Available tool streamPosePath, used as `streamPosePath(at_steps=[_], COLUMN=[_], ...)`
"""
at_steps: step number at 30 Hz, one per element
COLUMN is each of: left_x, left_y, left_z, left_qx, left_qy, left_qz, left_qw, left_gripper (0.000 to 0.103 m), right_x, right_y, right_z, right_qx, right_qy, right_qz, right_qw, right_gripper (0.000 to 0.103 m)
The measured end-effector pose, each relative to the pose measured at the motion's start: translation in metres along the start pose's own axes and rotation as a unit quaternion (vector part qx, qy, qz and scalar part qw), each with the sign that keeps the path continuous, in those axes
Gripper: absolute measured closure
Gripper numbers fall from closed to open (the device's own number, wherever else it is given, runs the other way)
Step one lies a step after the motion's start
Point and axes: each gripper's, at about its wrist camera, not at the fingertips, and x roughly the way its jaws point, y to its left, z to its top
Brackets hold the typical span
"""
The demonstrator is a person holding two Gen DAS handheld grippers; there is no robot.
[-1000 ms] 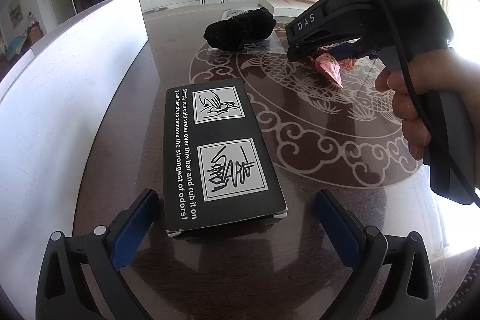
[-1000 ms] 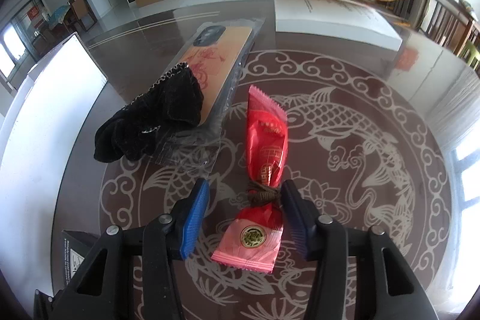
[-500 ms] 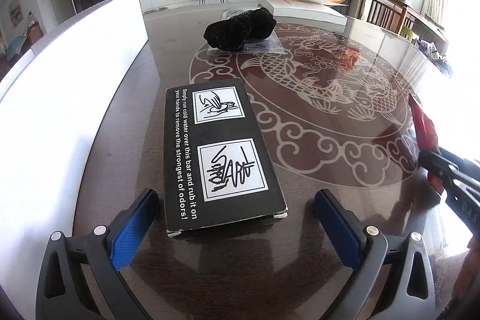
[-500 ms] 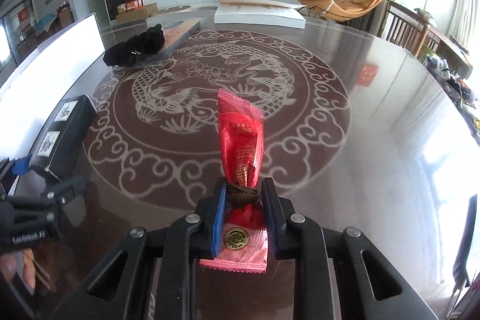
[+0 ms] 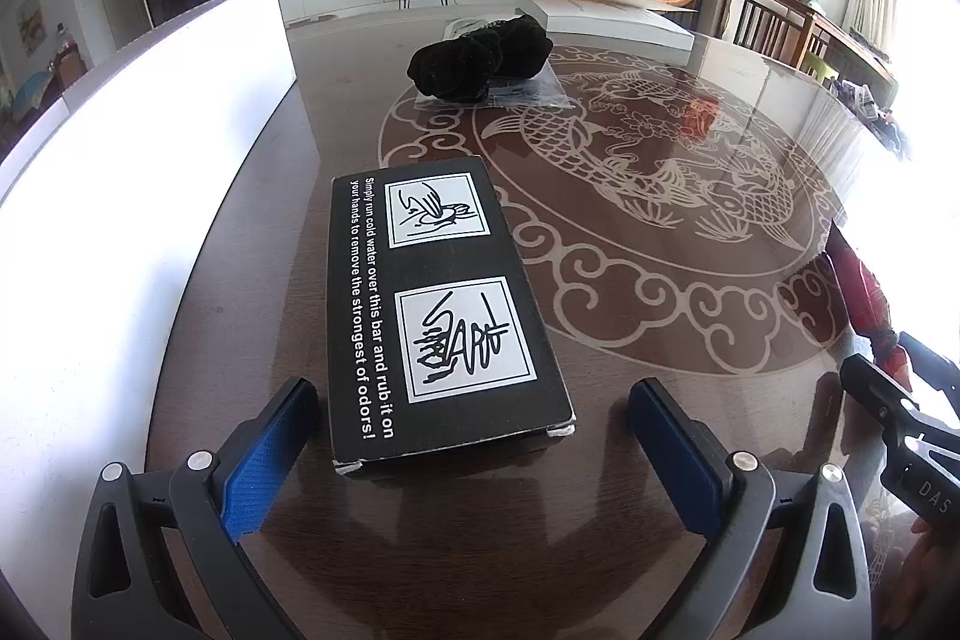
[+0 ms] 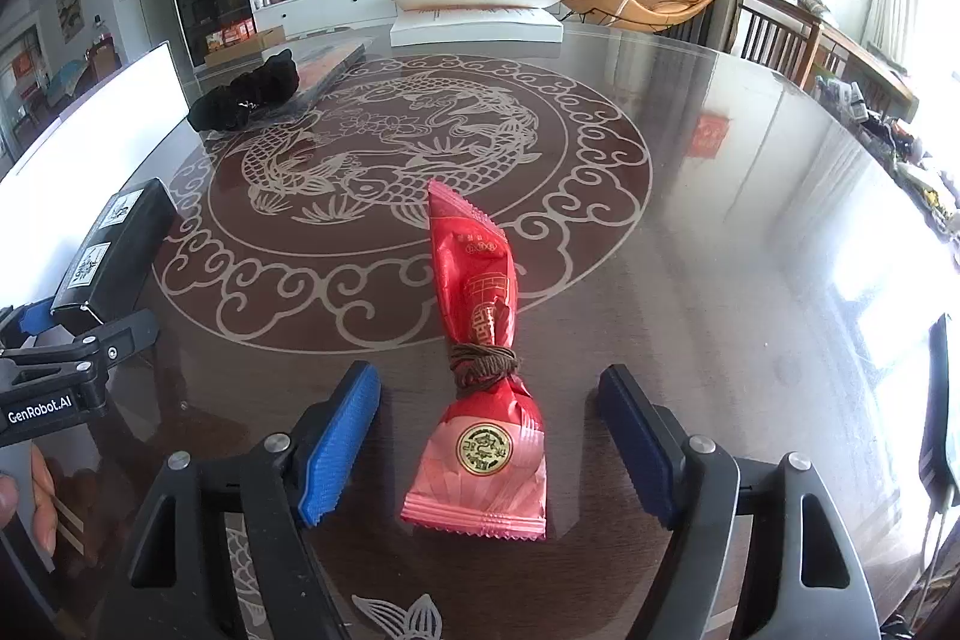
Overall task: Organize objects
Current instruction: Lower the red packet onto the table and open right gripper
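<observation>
A red snack packet, tied with brown cord, lies flat on the dark patterned table between the jaws of my right gripper, which is open and not touching it. The packet also shows at the right edge of the left wrist view. A black box with white printed text lies on the table just ahead of my left gripper, which is open wide and empty. The box appears at the left of the right wrist view.
A black fabric bundle rests on a plastic-wrapped flat item at the far side. A white flat box lies beyond it. A tall white panel runs along the table's left side. Chairs stand to the right.
My right gripper carried the red packet from near the black bundle to the near right of the table, then opened and released it. My left gripper has not moved.
</observation>
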Motion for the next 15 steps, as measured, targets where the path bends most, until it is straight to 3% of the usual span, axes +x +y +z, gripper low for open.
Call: streamPosePath(at_steps=[2, 15], left_x=[0.0, 0.0001], left_y=[0.0, 0.0], left_z=[-0.0001, -0.0001], left_qx=[0.0, 0.0], left_qy=[0.0, 0.0], left_qz=[0.0, 0.0], left_qw=[1.0, 1.0], left_gripper=[0.0, 0.0], right_x=[0.0014, 0.0024], right_y=[0.0003, 0.0027], right_z=[0.0005, -0.0003], right_qx=[-0.001, -0.003], right_qy=[0.005, 0.007], right_qz=[0.0, 0.002], right_qw=[1.0, 1.0], right_gripper=[0.018, 0.015])
